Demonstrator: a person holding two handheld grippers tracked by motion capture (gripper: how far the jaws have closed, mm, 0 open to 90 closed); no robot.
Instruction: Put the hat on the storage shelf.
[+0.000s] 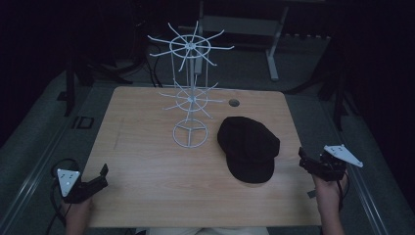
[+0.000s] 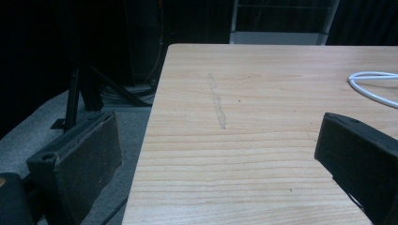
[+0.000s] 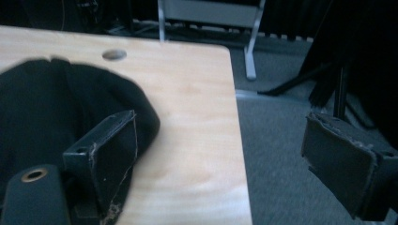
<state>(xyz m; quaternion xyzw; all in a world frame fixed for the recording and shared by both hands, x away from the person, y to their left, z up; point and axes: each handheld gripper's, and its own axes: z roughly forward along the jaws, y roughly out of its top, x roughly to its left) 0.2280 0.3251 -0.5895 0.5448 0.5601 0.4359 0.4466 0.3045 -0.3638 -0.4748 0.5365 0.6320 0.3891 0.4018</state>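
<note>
A black cap (image 1: 248, 148) lies flat on the wooden table (image 1: 147, 161), right of centre; the right gripper view has the cap (image 3: 51, 117) at its left. A white wire rack (image 1: 190, 78) with spoked hooks on two tiers stands at the table's middle back. My left gripper (image 1: 98, 178) is open at the table's front left corner, nothing between its jaws. My right gripper (image 1: 307, 161) is open at the table's right edge, just right of the cap, and holds nothing. In their own views both the left gripper (image 2: 220, 159) and the right gripper (image 3: 225, 154) have their jaws wide apart.
A round cable hole (image 1: 234, 103) sits near the table's back edge. The rack's ring base (image 2: 371, 86) curves in at the right of the left gripper view. Grey carpet (image 3: 291, 140) surrounds the table. A metal frame (image 1: 271, 44) stands behind, and dark tripod legs (image 2: 82, 93) stand off the left edge.
</note>
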